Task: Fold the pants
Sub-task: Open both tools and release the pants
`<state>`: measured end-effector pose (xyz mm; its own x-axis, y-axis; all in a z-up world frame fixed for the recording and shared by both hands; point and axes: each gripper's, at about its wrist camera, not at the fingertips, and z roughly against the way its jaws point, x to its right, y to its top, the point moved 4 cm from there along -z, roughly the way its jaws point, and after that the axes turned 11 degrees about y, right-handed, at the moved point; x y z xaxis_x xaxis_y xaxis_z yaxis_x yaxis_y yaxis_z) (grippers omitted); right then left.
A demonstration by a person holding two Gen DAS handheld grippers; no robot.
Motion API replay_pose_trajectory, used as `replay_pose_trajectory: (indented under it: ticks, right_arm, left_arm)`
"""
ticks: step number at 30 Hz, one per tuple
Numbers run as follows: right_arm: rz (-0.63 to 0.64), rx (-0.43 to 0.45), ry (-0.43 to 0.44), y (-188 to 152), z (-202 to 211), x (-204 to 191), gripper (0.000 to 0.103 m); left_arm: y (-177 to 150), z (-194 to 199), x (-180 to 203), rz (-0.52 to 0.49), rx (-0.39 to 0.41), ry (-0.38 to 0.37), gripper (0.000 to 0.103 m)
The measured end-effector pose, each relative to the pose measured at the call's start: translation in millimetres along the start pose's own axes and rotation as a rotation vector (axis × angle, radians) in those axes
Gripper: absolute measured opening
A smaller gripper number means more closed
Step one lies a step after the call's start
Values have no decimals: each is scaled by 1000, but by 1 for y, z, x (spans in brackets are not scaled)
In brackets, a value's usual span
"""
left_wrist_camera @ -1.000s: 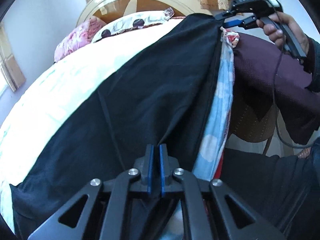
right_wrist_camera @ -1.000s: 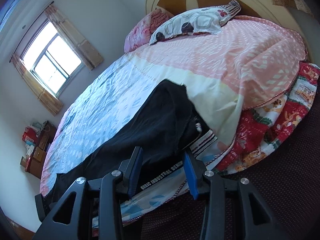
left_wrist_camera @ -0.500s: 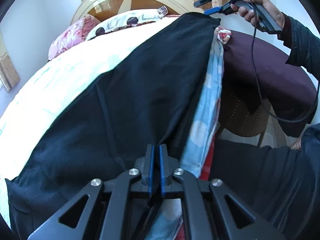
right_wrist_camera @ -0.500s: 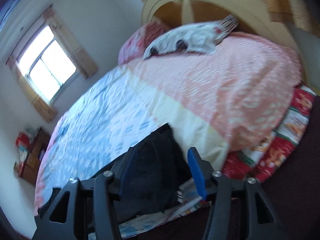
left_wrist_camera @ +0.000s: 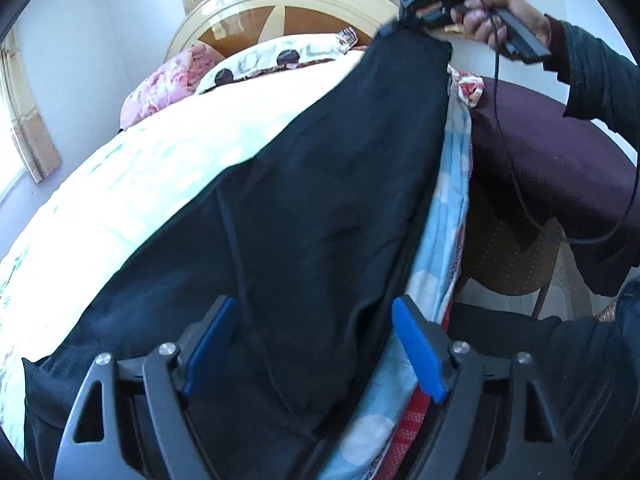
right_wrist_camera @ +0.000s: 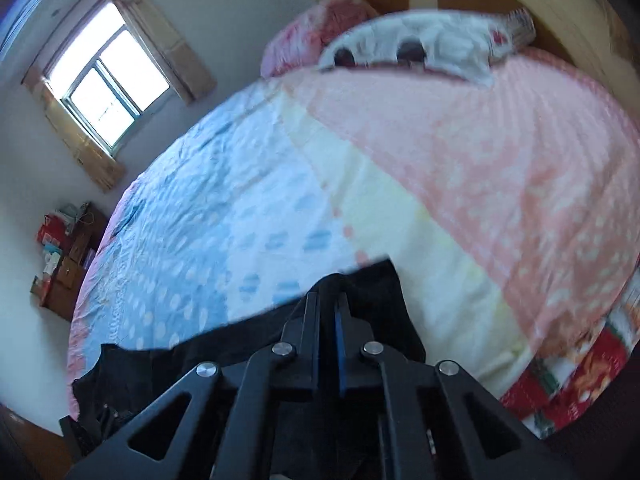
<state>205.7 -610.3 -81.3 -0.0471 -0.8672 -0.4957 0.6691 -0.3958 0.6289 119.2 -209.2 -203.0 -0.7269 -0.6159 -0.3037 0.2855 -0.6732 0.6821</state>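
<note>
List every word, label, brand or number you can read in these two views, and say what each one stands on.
No text can be read in either view.
Boxes by the wall under the window: printing too small and blurred to read.
Black pants: no label shows.
Red patterned cloth at the bed's edge: pictures only, blurred.

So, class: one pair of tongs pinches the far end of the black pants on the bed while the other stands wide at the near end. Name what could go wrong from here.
1. The right tongs grip only the edge of the pants; the cloth may slip out.
2. The left tongs are opening with cloth between them, so the near end is loose and could slide off the bed.
3. The cable hanging from the right tongs might snag.
</note>
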Motion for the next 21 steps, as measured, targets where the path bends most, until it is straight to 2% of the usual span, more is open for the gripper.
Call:
replay_pose_trajectory:
  ticks: [4, 8, 10, 11, 13, 17, 19, 21]
  right_arm:
    - [24, 48, -21, 7, 3, -2, 5]
    - [-12, -76, -96, -5, -21, 31, 8]
    - [-7, -76, -151, -11, -20, 40, 40]
    - [5, -60, -163, -13, -15, 40, 64]
    - [13, -33, -130, -17, -2, 36, 66]
    - [-11, 14, -92, -30, 20, 30, 66]
    - [-12, -49, -130, -41, 8, 37, 66]
    - [24, -51, -182, -47, 0, 42, 66]
  left_arm:
    - [-3, -10, 0, 21, -23, -9, 83]
    - [-6, -13, -1, 49, -32, -23, 86]
    - [-5, -11, -1, 51, -28, -19, 86]
    - [-5, -9, -2, 50, -22, -13, 86]
    - [-3, -4, -5, 52, -3, 1, 86]
    - [-6, -10, -13, 86, -21, 9, 95]
    - [-9, -16, -14, 99, -37, -9, 95]
    - [-11, -19, -14, 101, -42, -13, 96]
